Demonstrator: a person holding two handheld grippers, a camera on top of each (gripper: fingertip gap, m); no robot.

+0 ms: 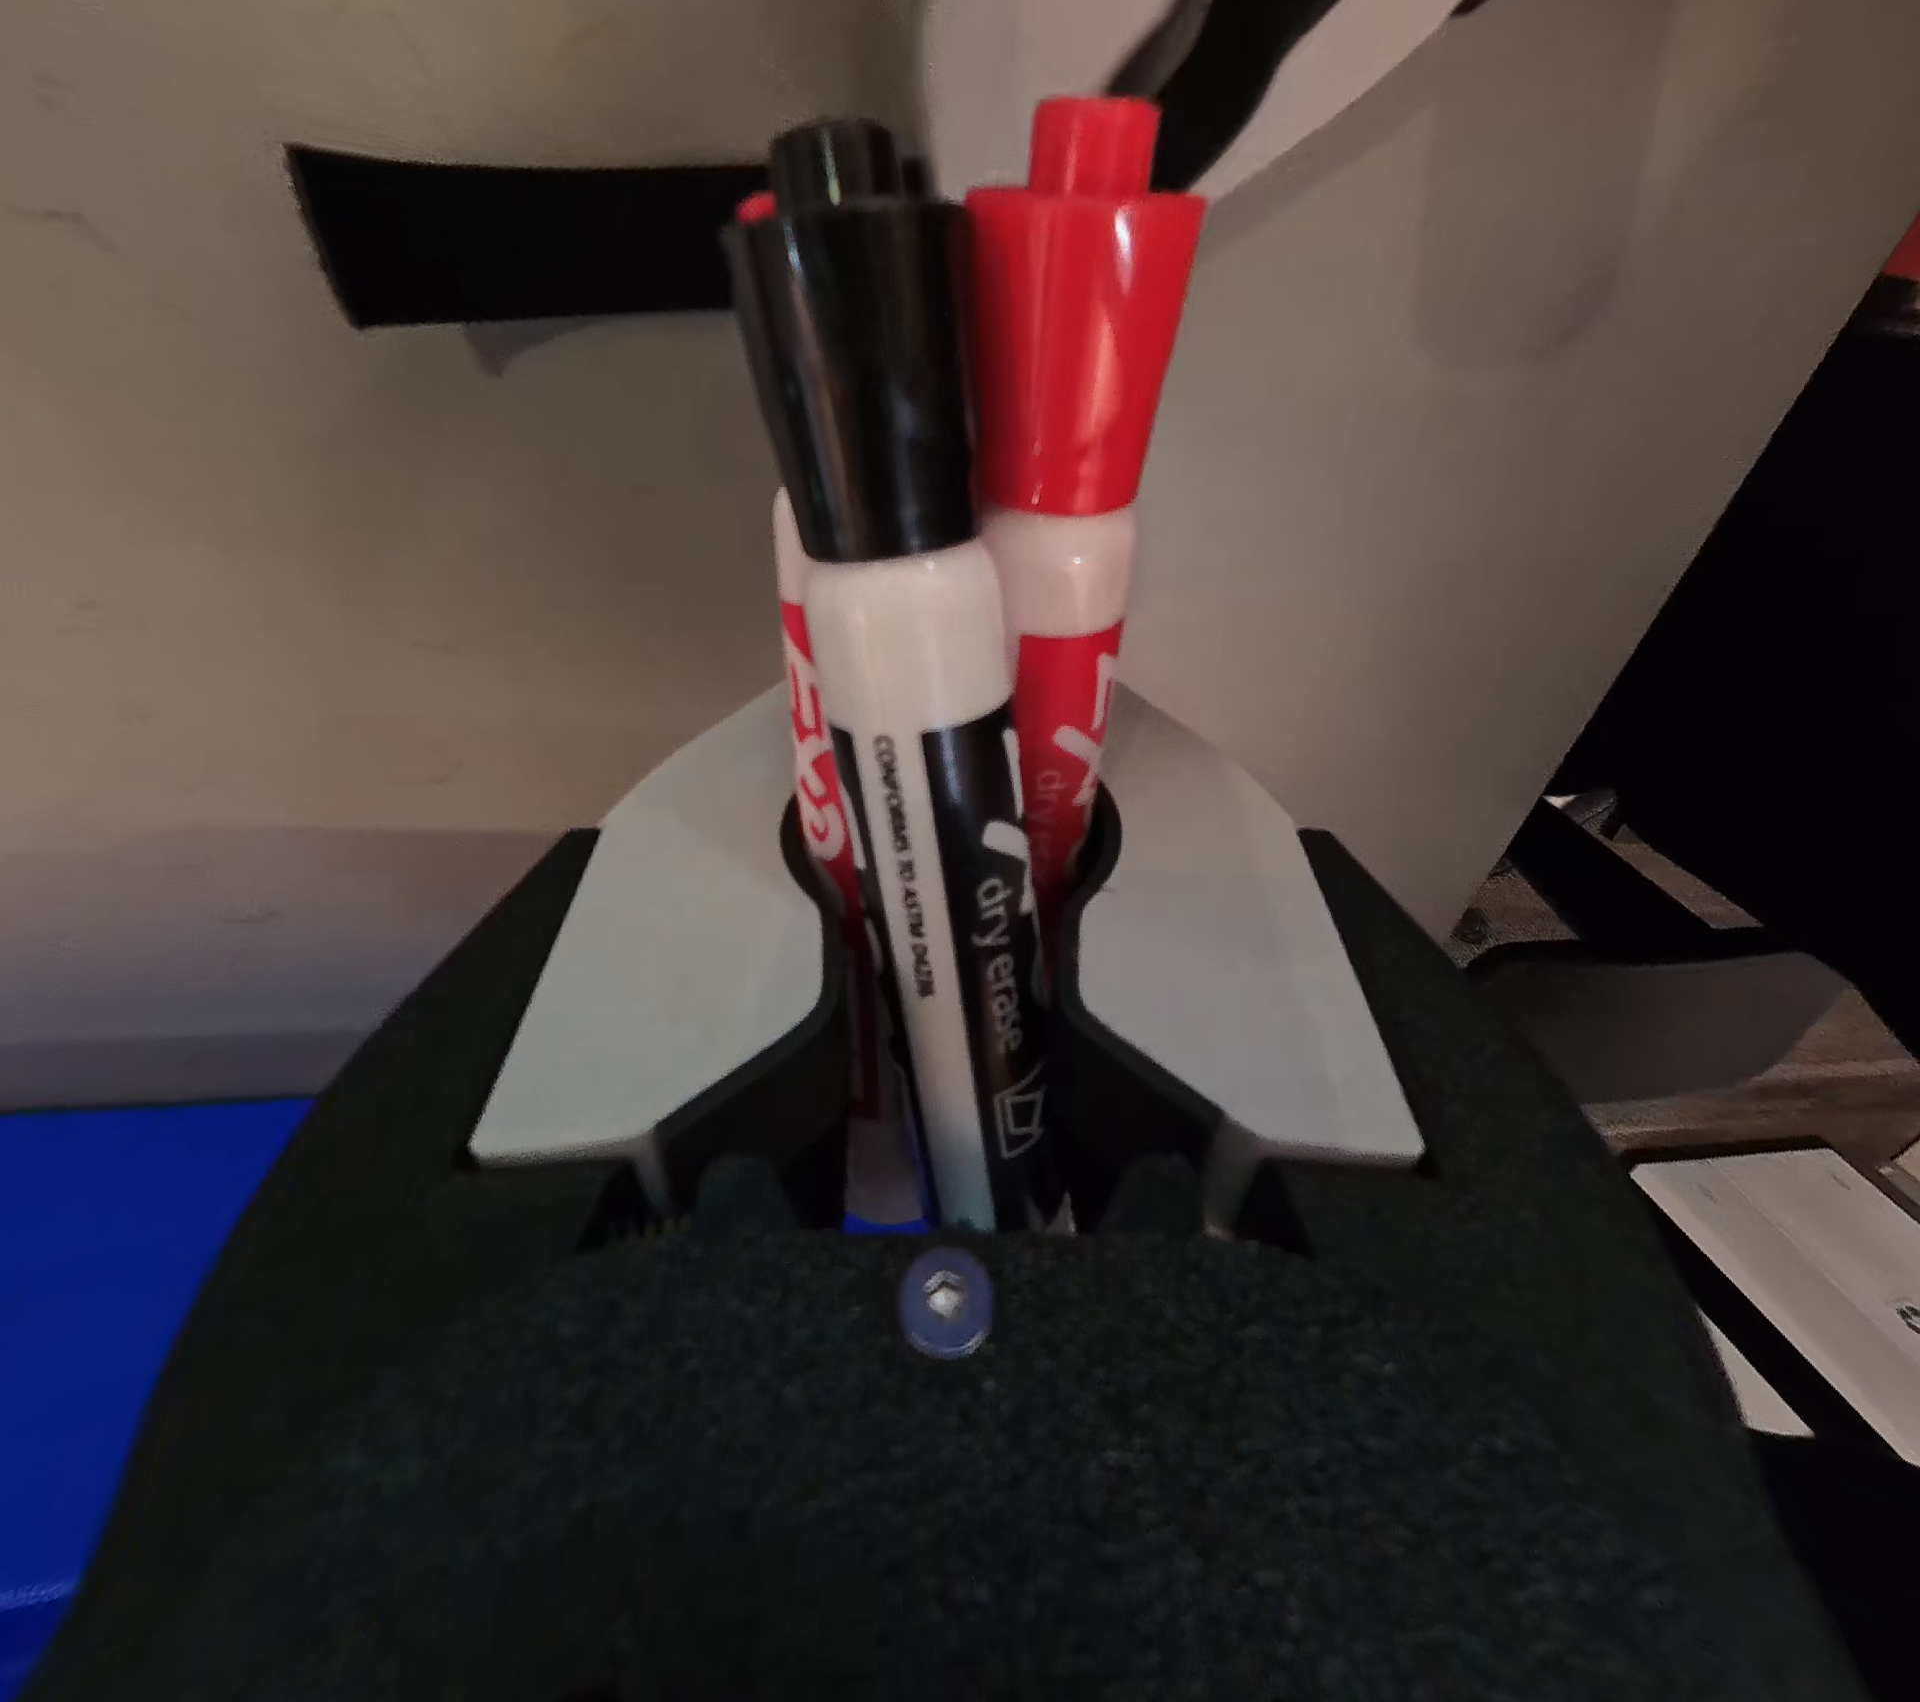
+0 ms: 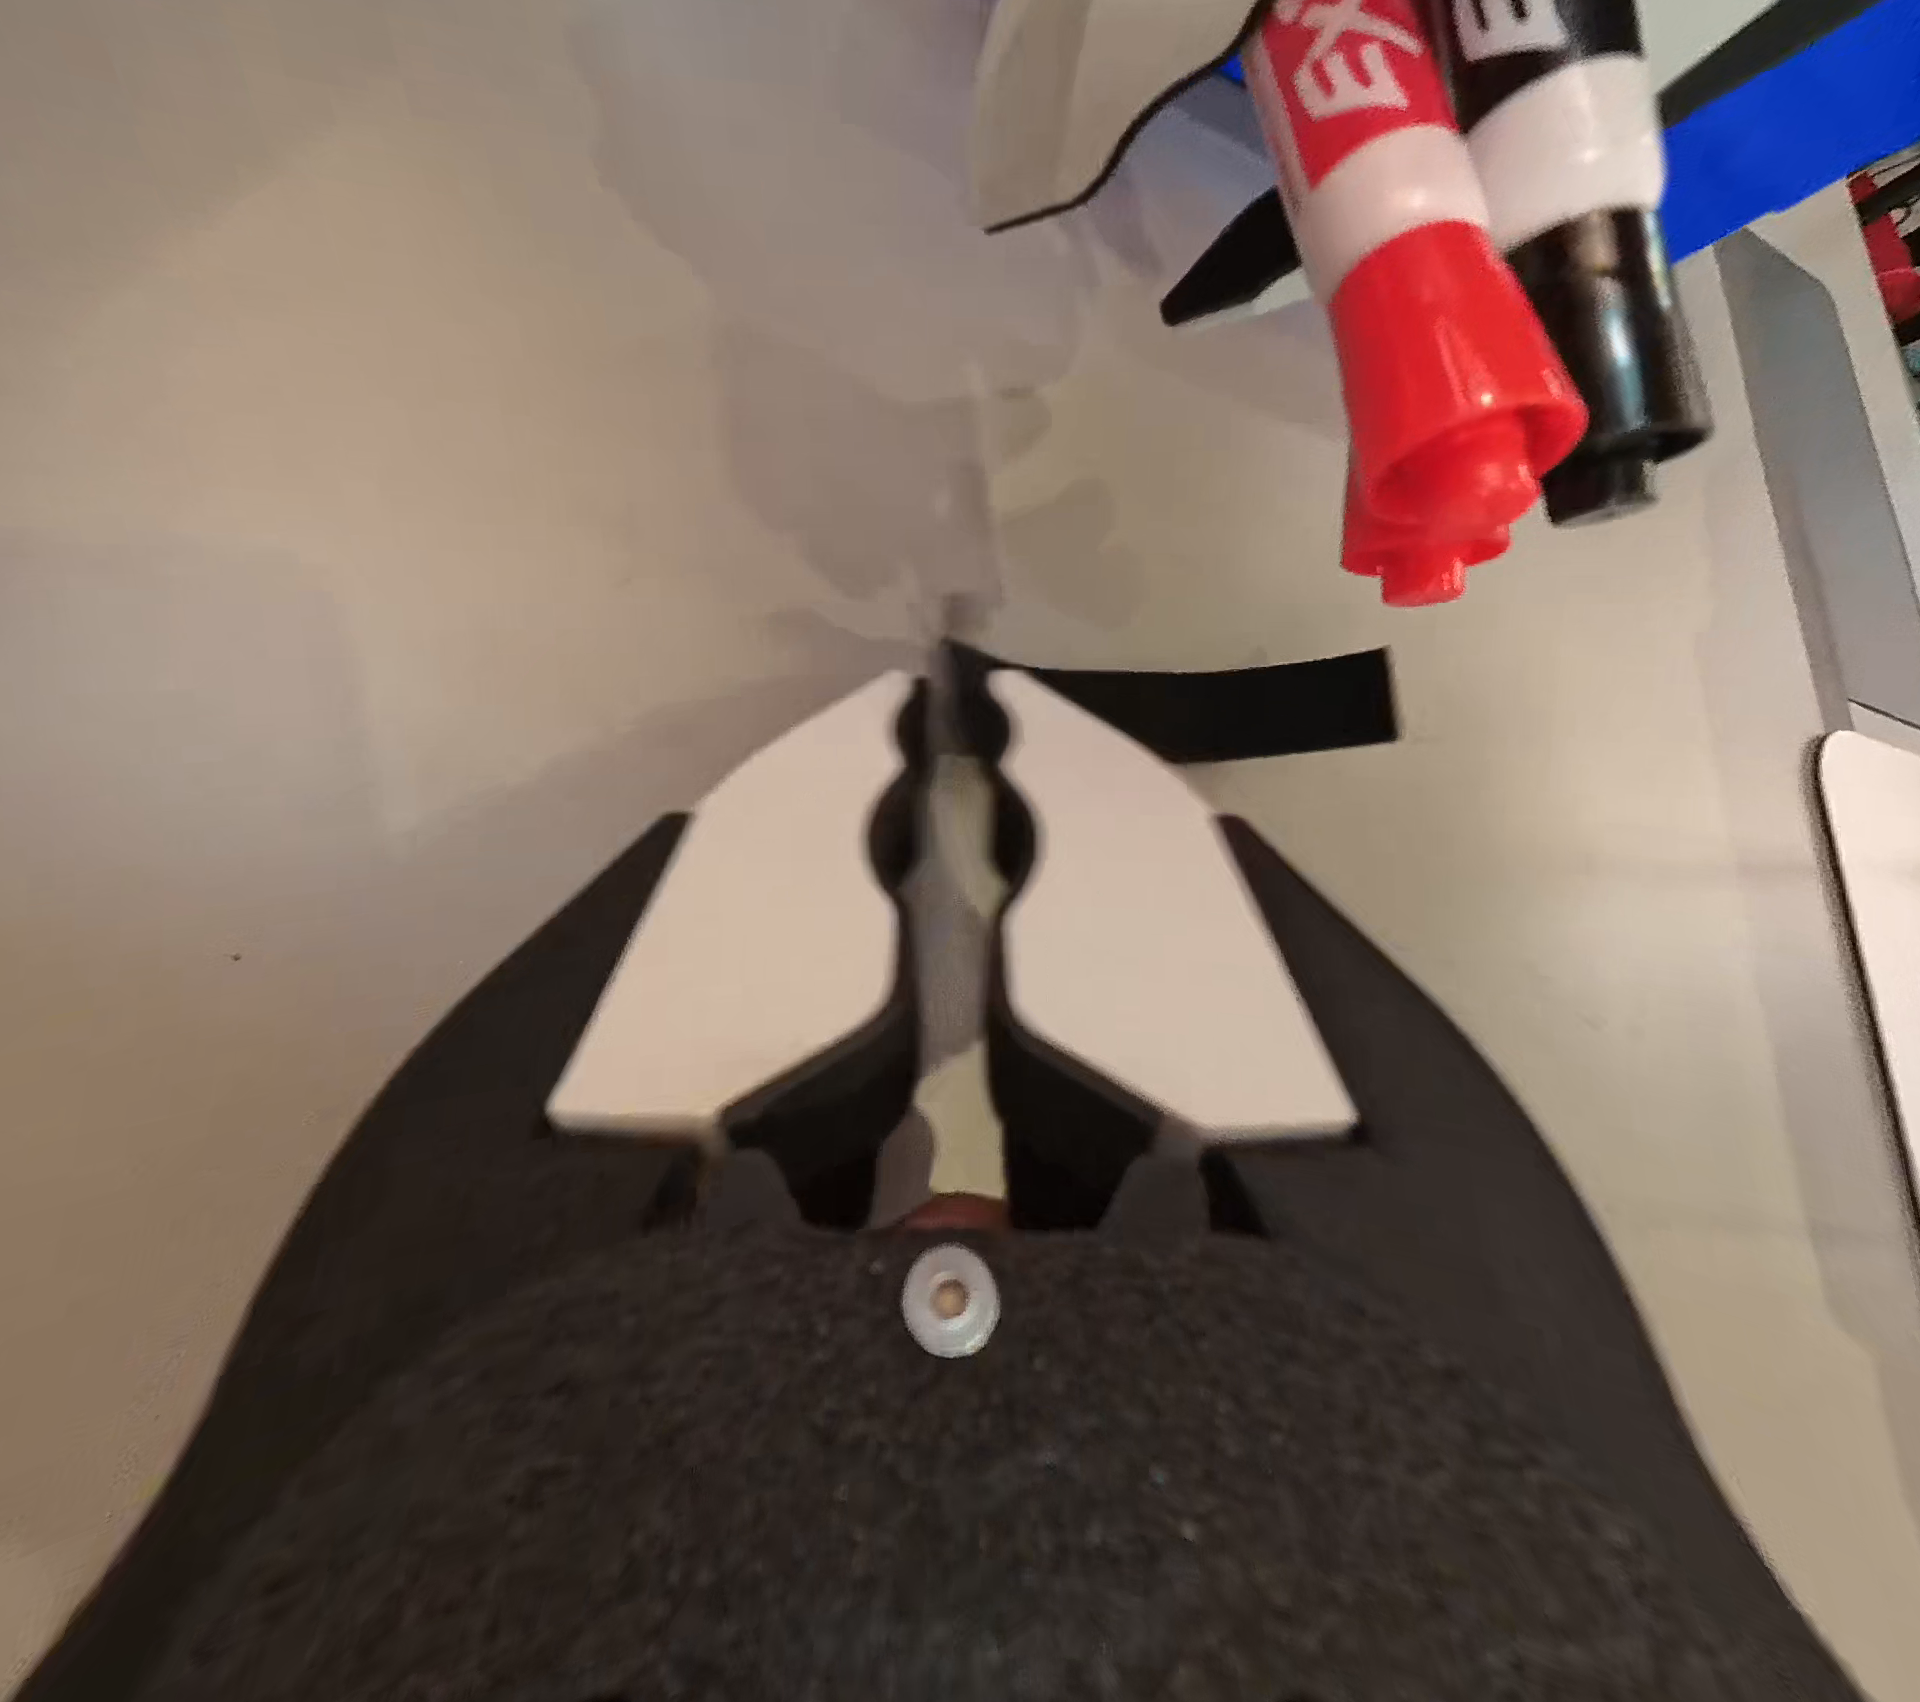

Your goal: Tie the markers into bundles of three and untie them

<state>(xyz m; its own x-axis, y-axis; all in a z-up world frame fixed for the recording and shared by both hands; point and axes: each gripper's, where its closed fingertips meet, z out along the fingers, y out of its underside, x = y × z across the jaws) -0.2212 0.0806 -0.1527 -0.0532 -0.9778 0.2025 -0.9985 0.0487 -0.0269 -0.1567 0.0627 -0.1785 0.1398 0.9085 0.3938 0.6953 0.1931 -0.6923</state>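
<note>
My left gripper [image 1: 951,821] is shut on three dry-erase markers that stick out forward between its fingers. They are a black one [image 1: 894,509] in front, a red one [image 1: 1081,405] on the right, and a red-labelled one [image 1: 805,696] mostly hidden behind on the left. A black strap [image 1: 499,239] lies flat on the pale table [image 1: 312,613] beyond them. In the right wrist view my right gripper [image 2: 951,686] is shut on the near end of that strap [image 2: 1195,702], which runs off to the right. The markers [image 2: 1455,302] hang above it at upper right, caps down.
A blue object [image 1: 135,1289] sits at lower left of the left wrist view, with white papers or boxes [image 1: 1766,1237] and a dark gap at right. In the right wrist view a white flat card [image 2: 1881,925] and a grey panel [image 2: 1787,457] lie along the right edge. One gripper's finger ends stand about 8 cm off the other's. Both grippers' tips are roughly 35 cm from the white flat card [image 2: 1881,925].
</note>
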